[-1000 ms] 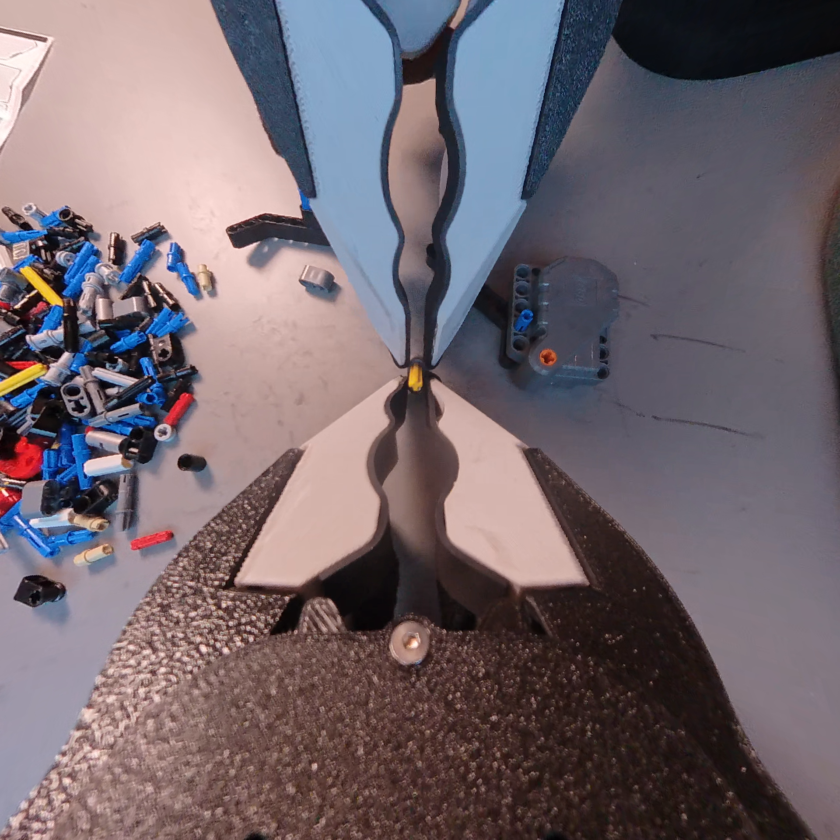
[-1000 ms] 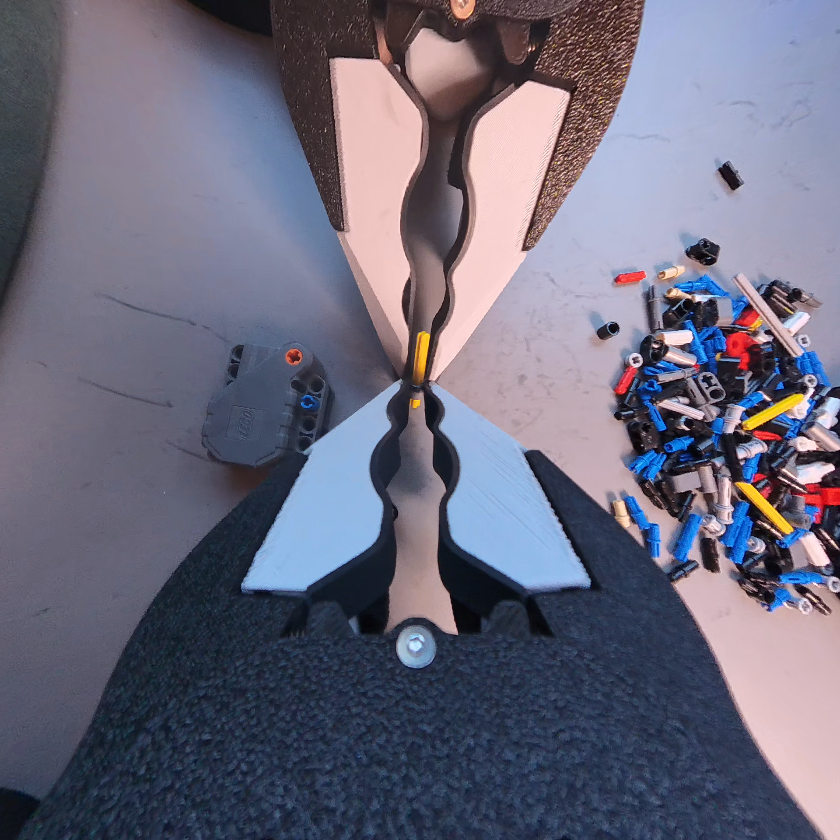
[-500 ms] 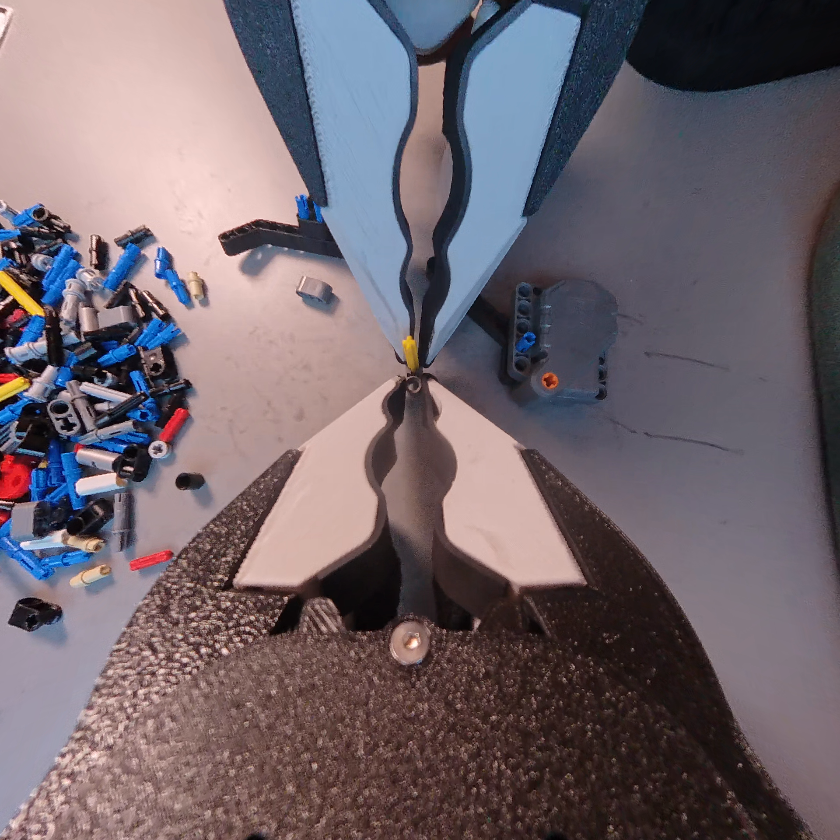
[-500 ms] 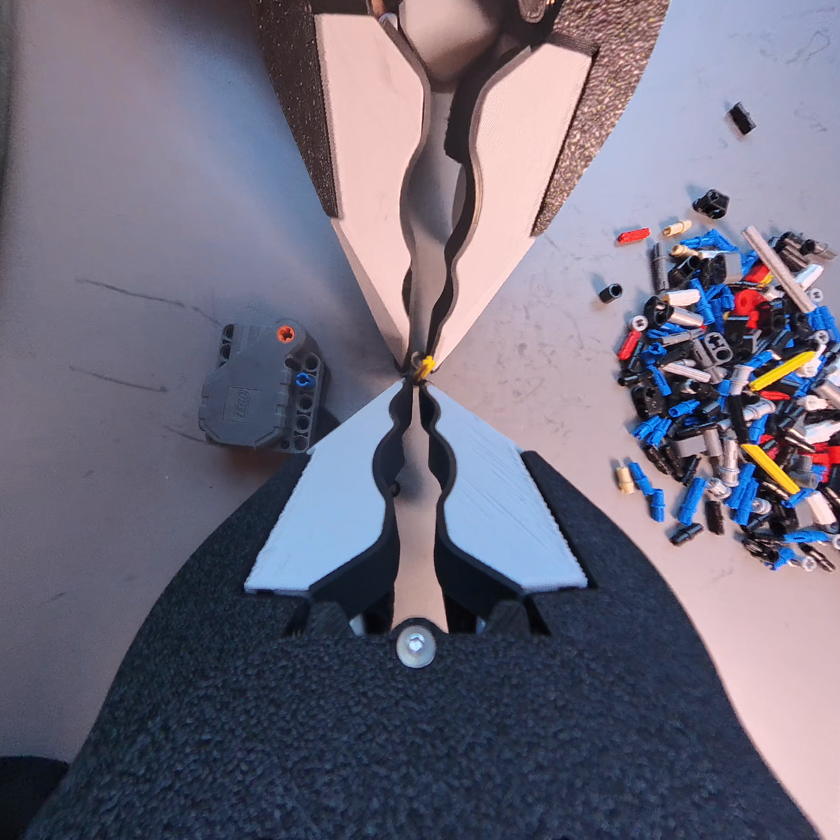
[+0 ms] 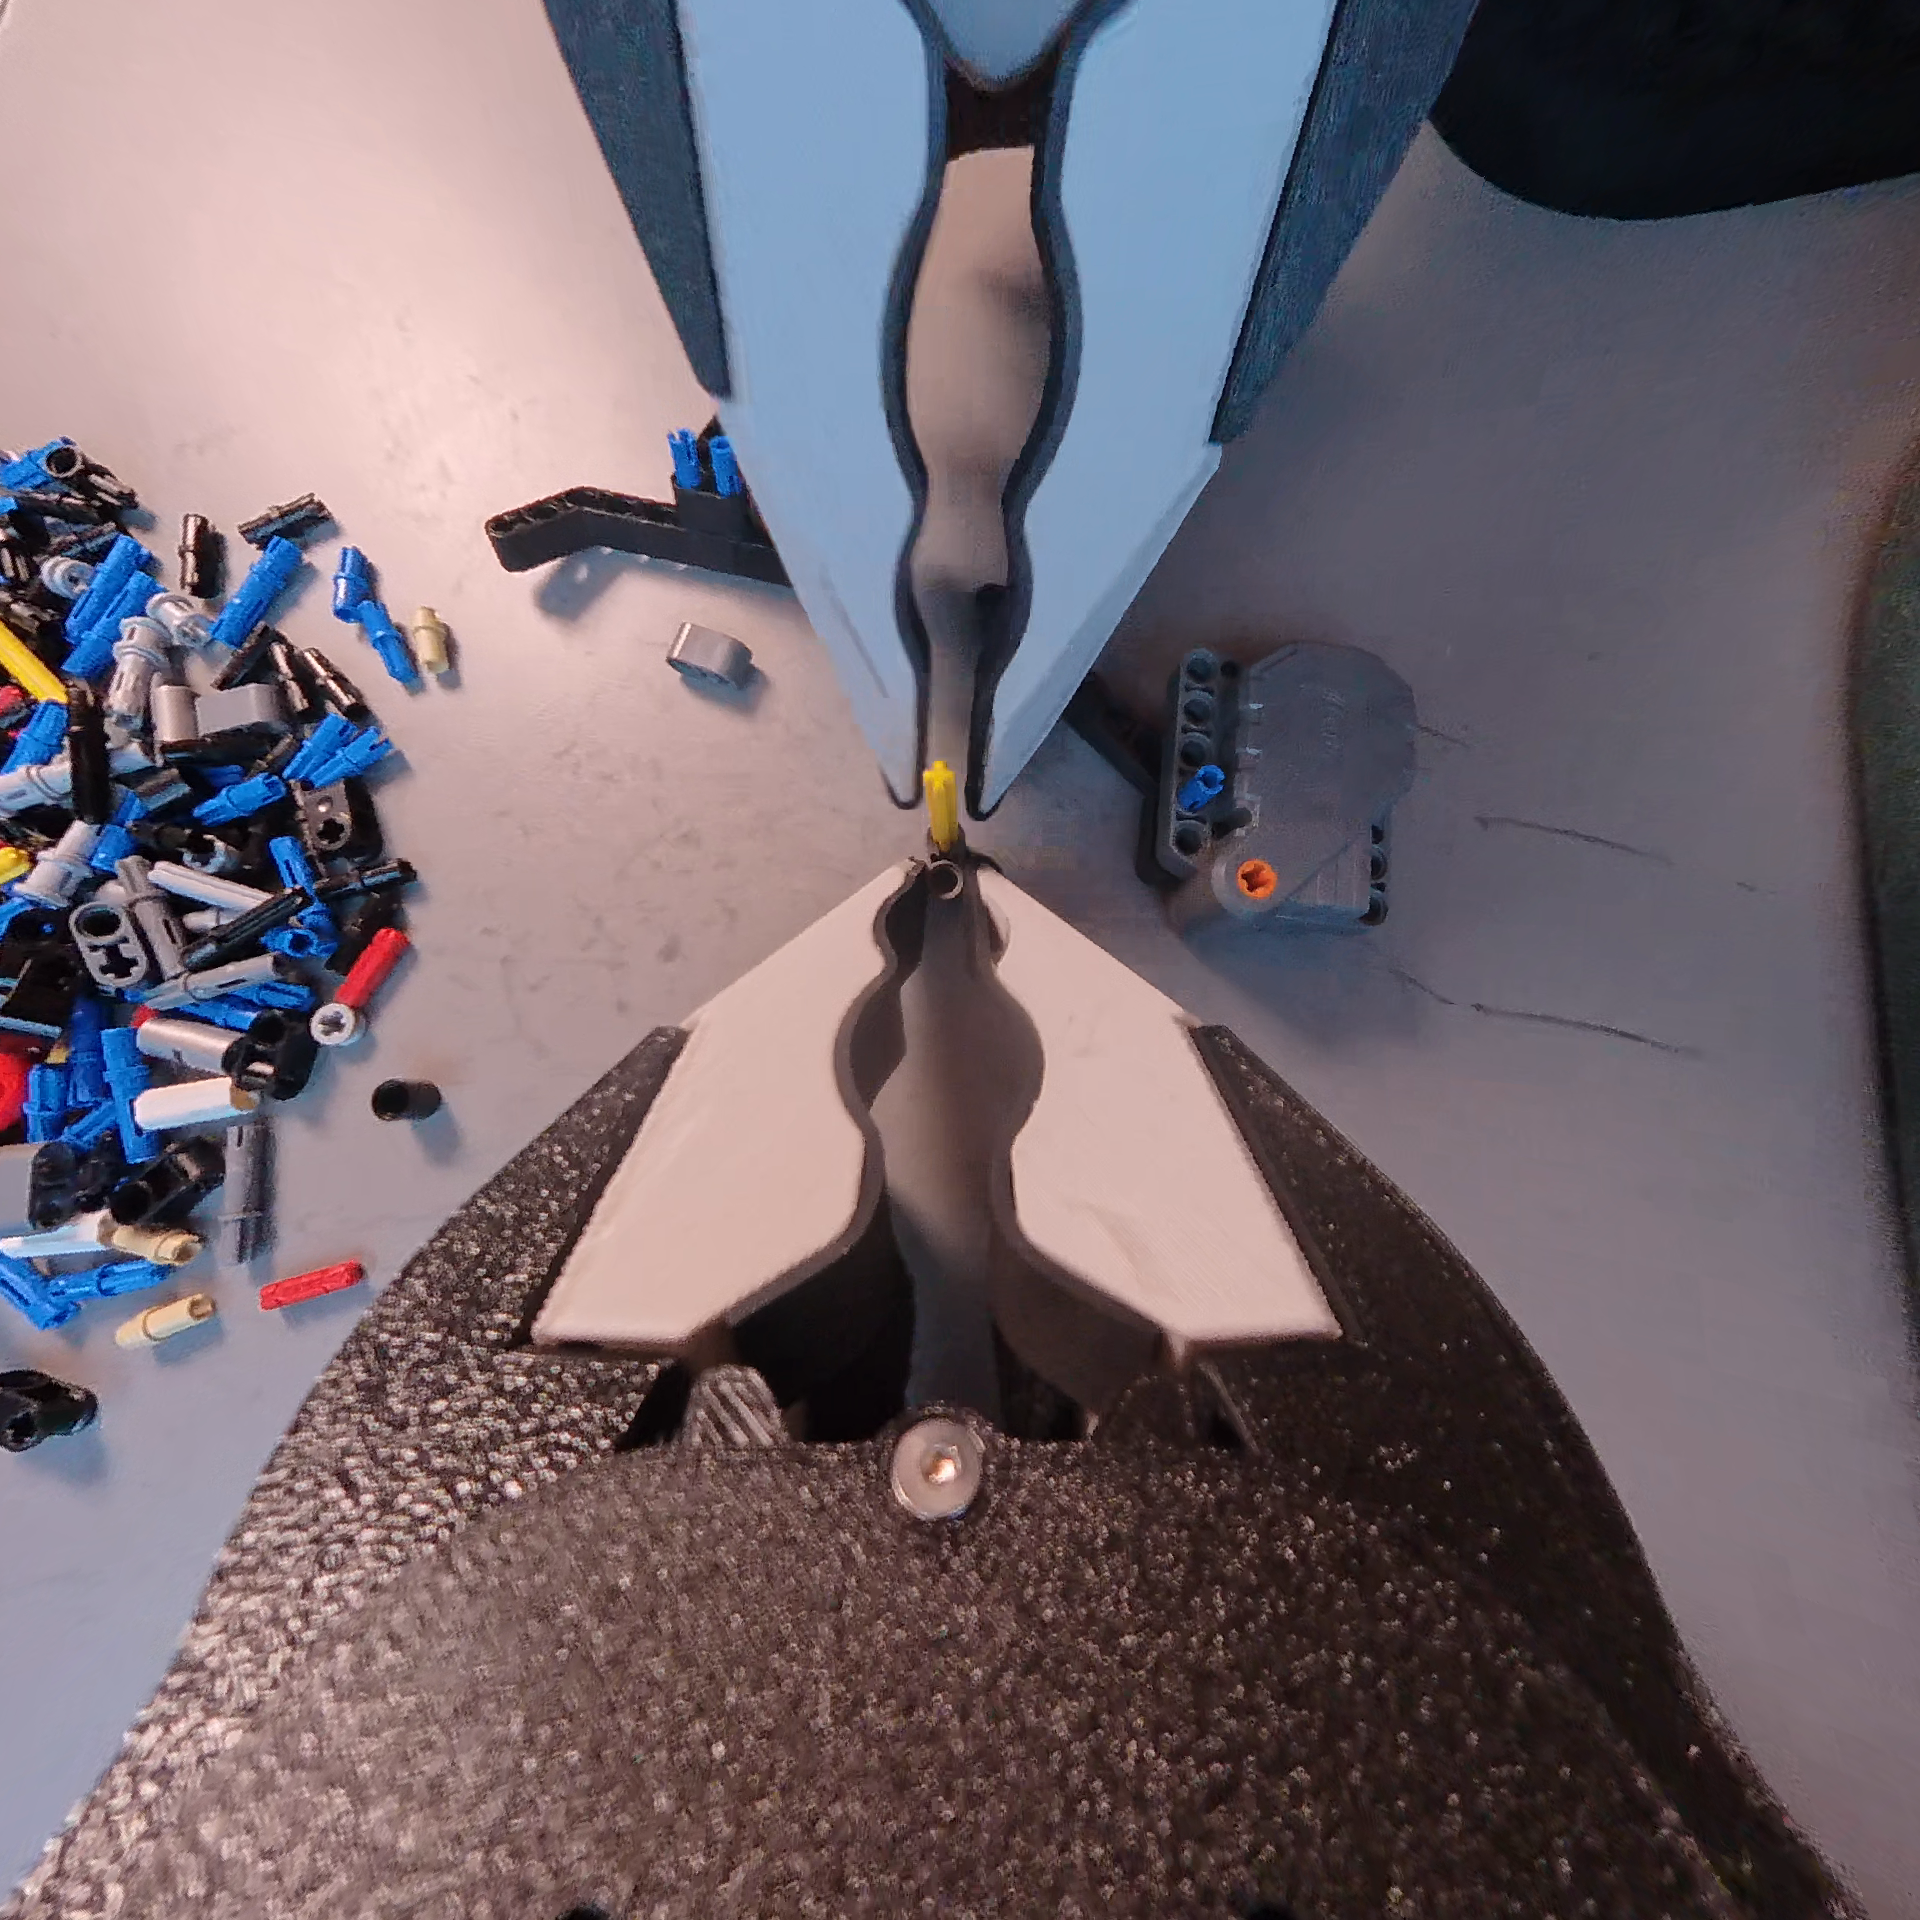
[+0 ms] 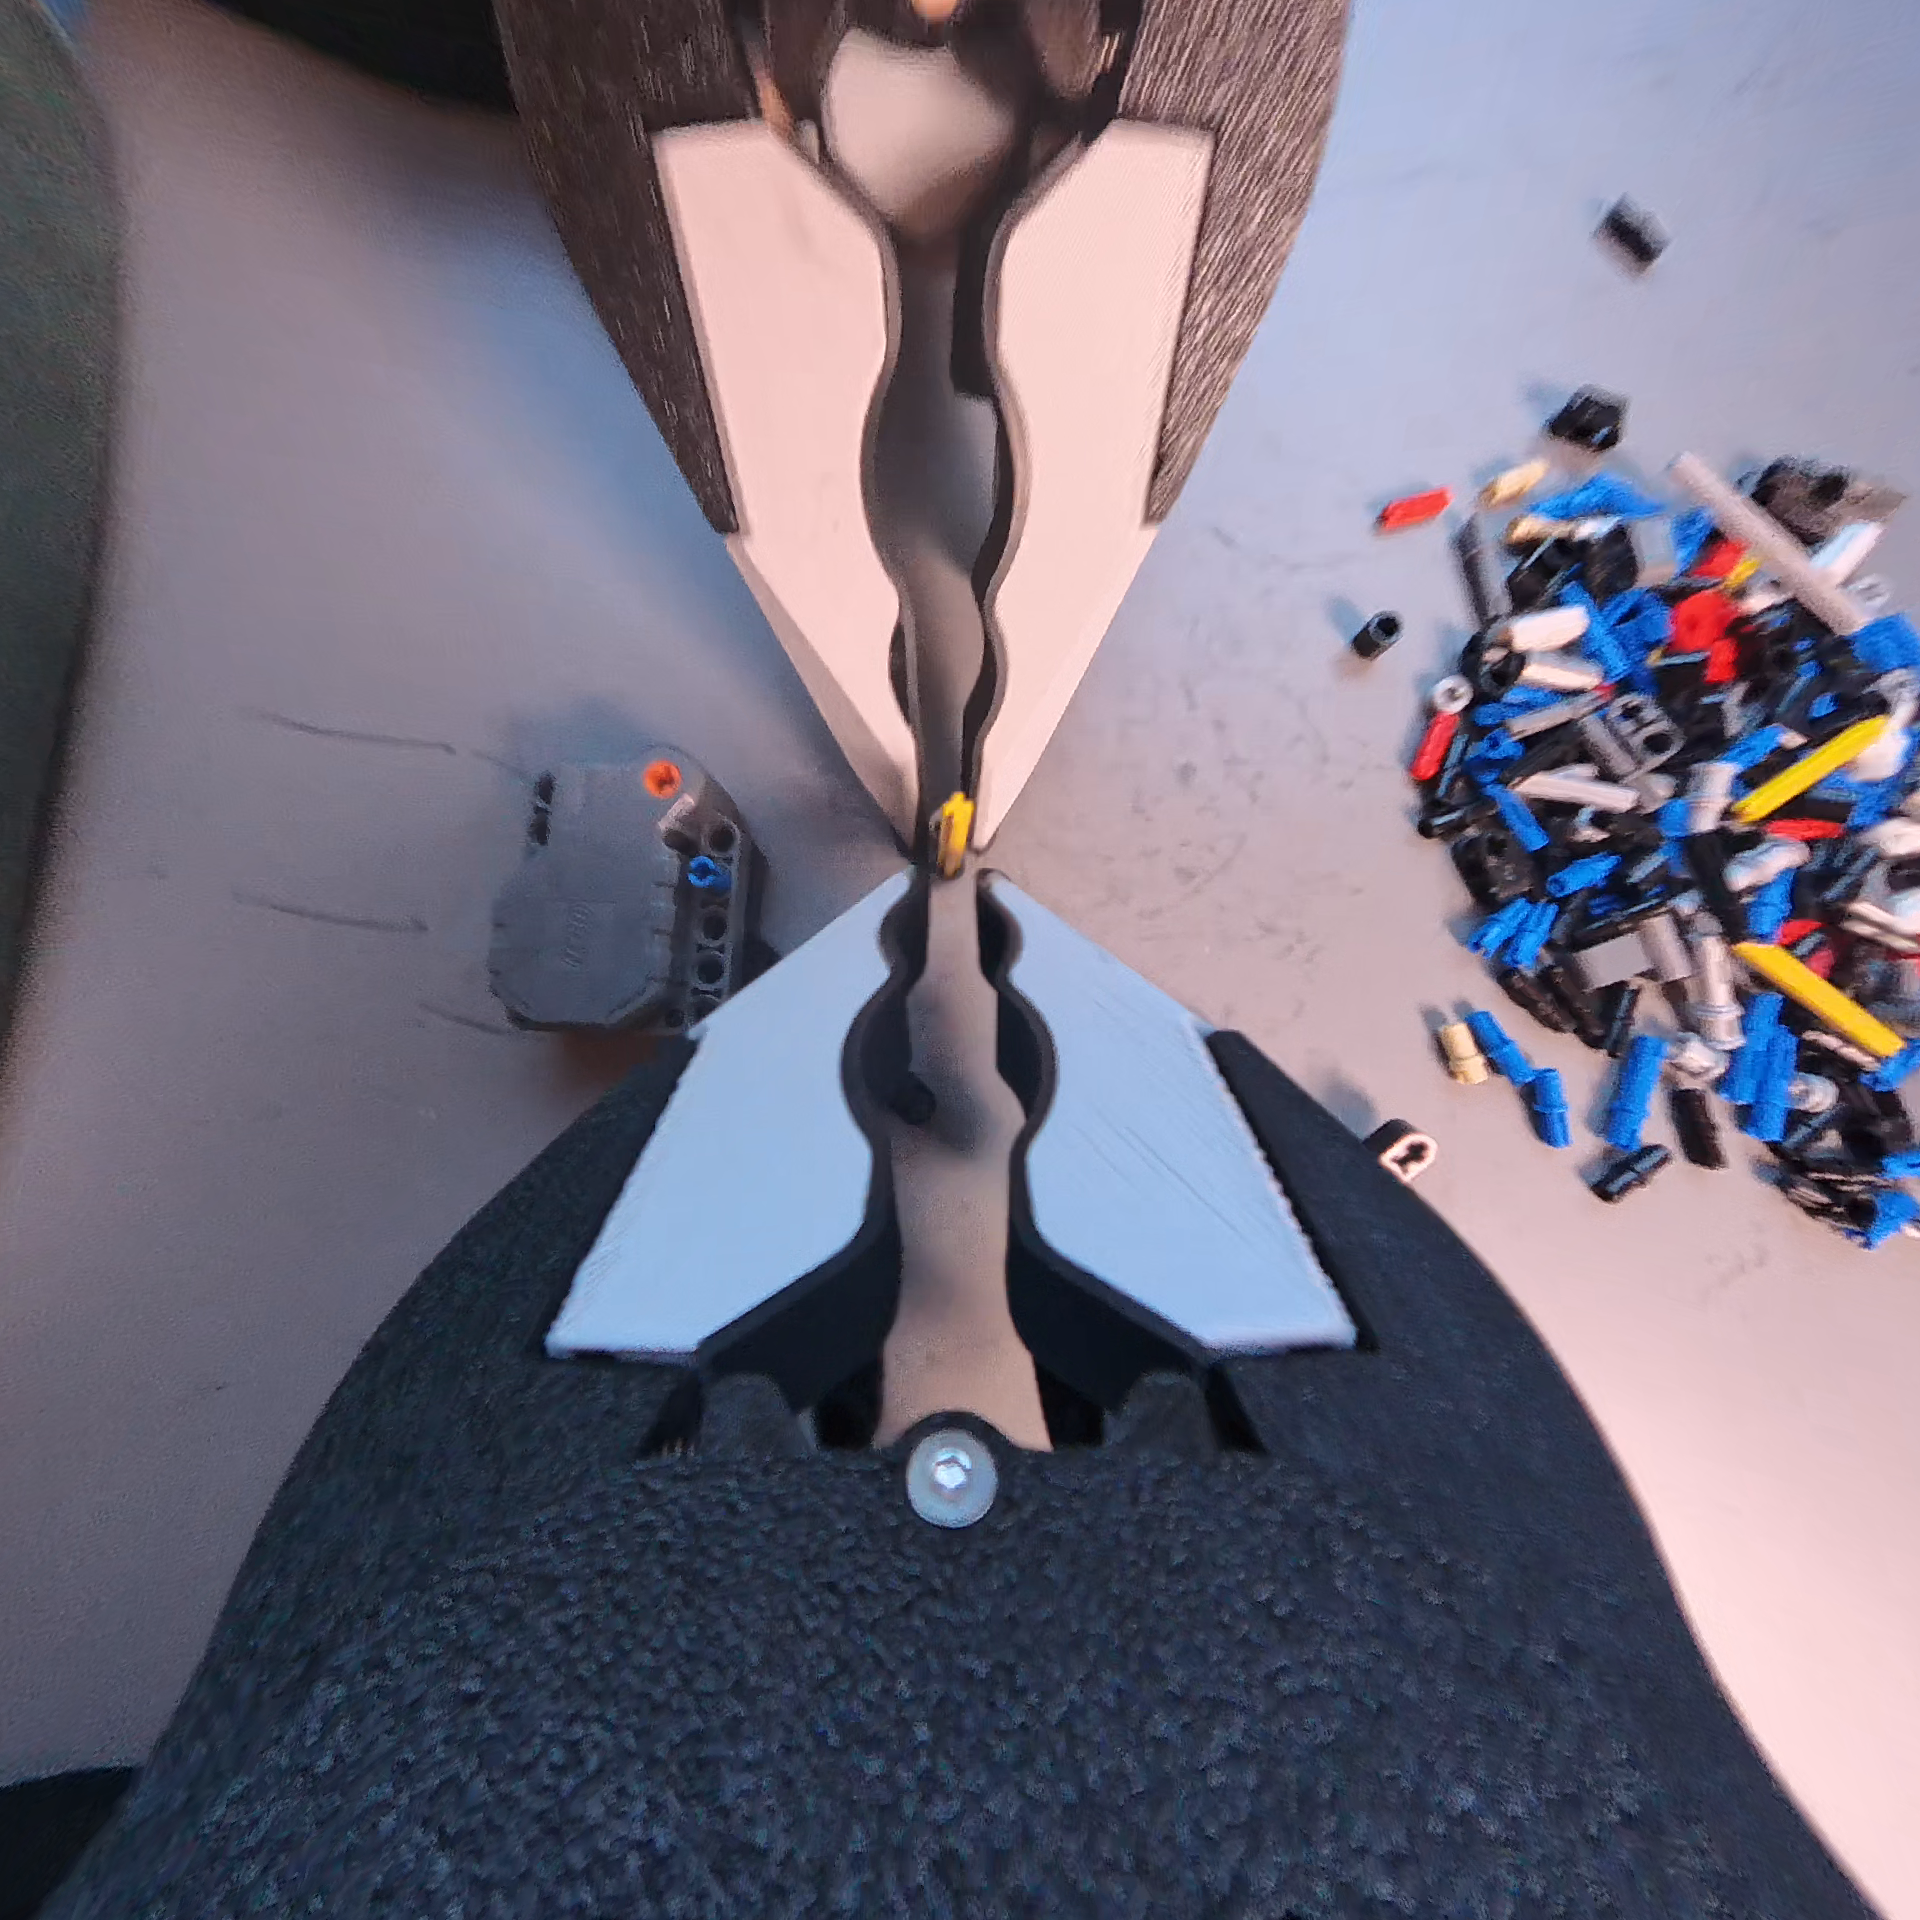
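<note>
- The yellow pin [image 5: 938,795] is short and thin. It stands on end in the small black sleeve [image 5: 945,878] and juts out from it.
- The black sleeve is pinched in the tips of the left gripper [image 5: 945,883], which are closed on it.
- The right gripper [image 6: 949,883] meets the left tip to tip. Its jaws are slightly apart and the pin's free end lies between them.
- A grey motor block [image 5: 1299,790] lies near the tips, and a heap of small parts [image 5: 156,883] lies on the other side.

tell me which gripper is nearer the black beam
Right. The black beam lies beside the right gripper, partly behind its finger; the left gripper, shut on a small black ring, sits opposite, farther.
</note>
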Demonstrator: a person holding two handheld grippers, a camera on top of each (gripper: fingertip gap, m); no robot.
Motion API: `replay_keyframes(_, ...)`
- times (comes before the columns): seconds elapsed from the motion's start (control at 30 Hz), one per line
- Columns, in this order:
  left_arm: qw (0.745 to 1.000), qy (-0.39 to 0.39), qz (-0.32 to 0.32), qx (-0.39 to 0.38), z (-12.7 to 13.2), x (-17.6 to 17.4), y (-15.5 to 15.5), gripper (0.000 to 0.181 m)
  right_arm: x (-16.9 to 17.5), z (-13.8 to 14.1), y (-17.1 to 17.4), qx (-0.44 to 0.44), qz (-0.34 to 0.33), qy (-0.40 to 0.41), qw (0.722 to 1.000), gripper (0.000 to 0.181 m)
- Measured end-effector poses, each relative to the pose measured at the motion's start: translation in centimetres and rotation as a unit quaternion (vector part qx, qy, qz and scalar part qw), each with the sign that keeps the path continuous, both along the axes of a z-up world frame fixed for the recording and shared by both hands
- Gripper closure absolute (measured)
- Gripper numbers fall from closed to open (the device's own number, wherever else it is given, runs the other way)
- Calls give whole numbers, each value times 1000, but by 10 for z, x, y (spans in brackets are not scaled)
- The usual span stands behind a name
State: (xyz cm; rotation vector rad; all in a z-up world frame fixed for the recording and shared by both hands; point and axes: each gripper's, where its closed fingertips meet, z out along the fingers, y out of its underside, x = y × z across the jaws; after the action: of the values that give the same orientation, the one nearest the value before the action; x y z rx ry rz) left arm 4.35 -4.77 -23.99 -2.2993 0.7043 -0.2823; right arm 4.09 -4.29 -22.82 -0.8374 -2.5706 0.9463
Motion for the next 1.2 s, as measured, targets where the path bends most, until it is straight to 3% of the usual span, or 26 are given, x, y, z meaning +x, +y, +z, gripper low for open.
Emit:
replay_keyframes(0.1,1000,0,-7,1,0,4,1,175,-1,18,-4,-7,4,34,999,163)
replay_keyframes(0.23,1000,-7,-8,-4,0,5,1,175,-2,9,-9,-1,10,32,999,178)
replay_keyframes(0.43,1000,-29,-3,-2,-1,9,2,167,-2,9,-9,-45,-3,18,999,178)
replay_keyframes(0.97,1000,-8,2,-5,-2,8,3,175,1,7,-6,-82,-6,41,996,180)
replay_keyframes(1.0,1000,-8,1,-5,-3,9,3,175,1,12,-6,-100,-8,45,994,179)
replay_keyframes(1.07,1000,-7,2,-8,-3,9,3,175,-4,77,-7,-234,-17,90,968,180)
replay_keyframes(1.1,1000,-7,3,-7,-3,9,4,175,-9,87,8,-180,-25,128,975,179)
replay_keyframes(1.2,1000,-11,2,-8,-2,9,4,175,-13,105,18,-197,-52,147,968,178)
